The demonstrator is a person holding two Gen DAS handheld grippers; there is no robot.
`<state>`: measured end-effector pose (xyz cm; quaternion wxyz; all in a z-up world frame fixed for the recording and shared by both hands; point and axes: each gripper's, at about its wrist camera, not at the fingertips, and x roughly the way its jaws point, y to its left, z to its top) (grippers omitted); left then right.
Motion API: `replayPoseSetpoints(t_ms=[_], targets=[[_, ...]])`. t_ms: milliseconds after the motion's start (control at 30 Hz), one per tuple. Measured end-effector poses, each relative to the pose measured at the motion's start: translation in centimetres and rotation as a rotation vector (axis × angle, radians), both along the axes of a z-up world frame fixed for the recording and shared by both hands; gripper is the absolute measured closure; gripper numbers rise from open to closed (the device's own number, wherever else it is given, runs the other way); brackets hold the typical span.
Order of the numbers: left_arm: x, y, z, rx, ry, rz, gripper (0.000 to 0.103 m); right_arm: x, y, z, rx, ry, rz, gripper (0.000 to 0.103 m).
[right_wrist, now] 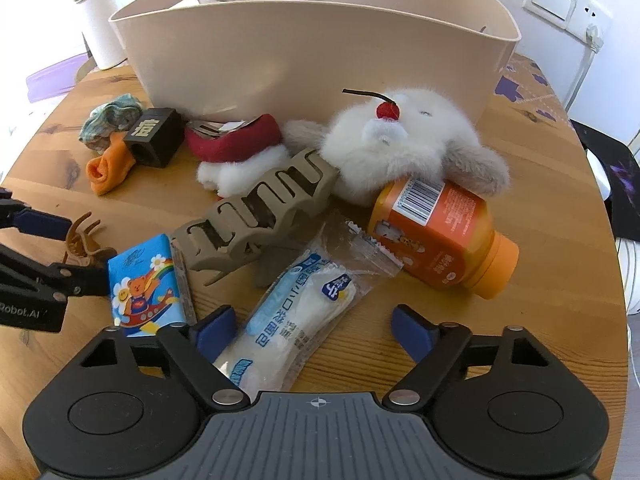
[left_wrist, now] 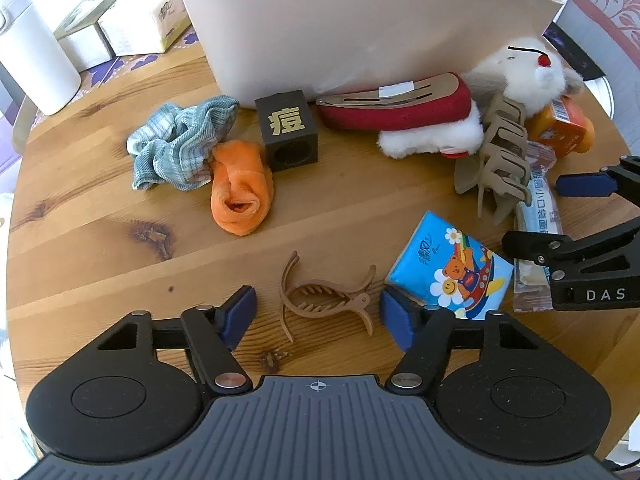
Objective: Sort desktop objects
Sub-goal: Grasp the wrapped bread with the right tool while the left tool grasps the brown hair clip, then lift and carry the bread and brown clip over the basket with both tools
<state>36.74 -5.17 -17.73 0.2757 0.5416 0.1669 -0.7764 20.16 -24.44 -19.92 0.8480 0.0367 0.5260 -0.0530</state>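
From the left wrist we see our left gripper (left_wrist: 318, 312) spread around a brown hair claw (left_wrist: 326, 298) near the tabletop's (left_wrist: 100, 208) front edge. From the right wrist, our right gripper (right_wrist: 310, 330) straddles a wrapped bread packet (right_wrist: 296, 312), pads apart.

A brown hair claw (left_wrist: 326, 300) is lying flat on the desk (left_wrist: 100, 220); a wrapped bread packet (right_wrist: 288, 320) is lying slantwise beside the orange bottle (right_wrist: 440, 236).

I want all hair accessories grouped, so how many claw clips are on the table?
2: a small brown plastic claw clip between the left gripper's open jaws, and a large beige claw clip beside the white plush toy.
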Motion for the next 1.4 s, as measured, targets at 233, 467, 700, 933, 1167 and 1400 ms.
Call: replayPoseSetpoints(t_ms=[233,467,700,933,1167,1400], targets=[[0.3,0.3,0.2,-0.015,0.021,-0.020,0.054,-0.8,0.3,0.2,-0.008,-0.009,0.021,0.045],[0.4,-0.2,0.2,-0.016,0.023,-0.025,0.055,-1.6,0.6,0.5,-0.005,-0.013,0.052,0.069],[0.7,0.6,0.3,-0.022,0.021,-0.039,0.055,-2.8,0.5,0.7,0.042,-0.006,0.044,0.076],[1.2,1.3,0.3,-0.024,0.009,-0.062,0.055,-4.4,0.3,1.2,0.083,-0.008,0.033,0.079],[2.3,1.7,0.5,-0.009,0.010,-0.059,0.055,-5.7,0.4,2.1,0.101,-0.031,0.017,0.080],[3.4,1.9,1.2,-0.005,0.027,-0.054,0.055,-6.9,0.4,3.5,0.110,-0.068,0.006,0.080]])
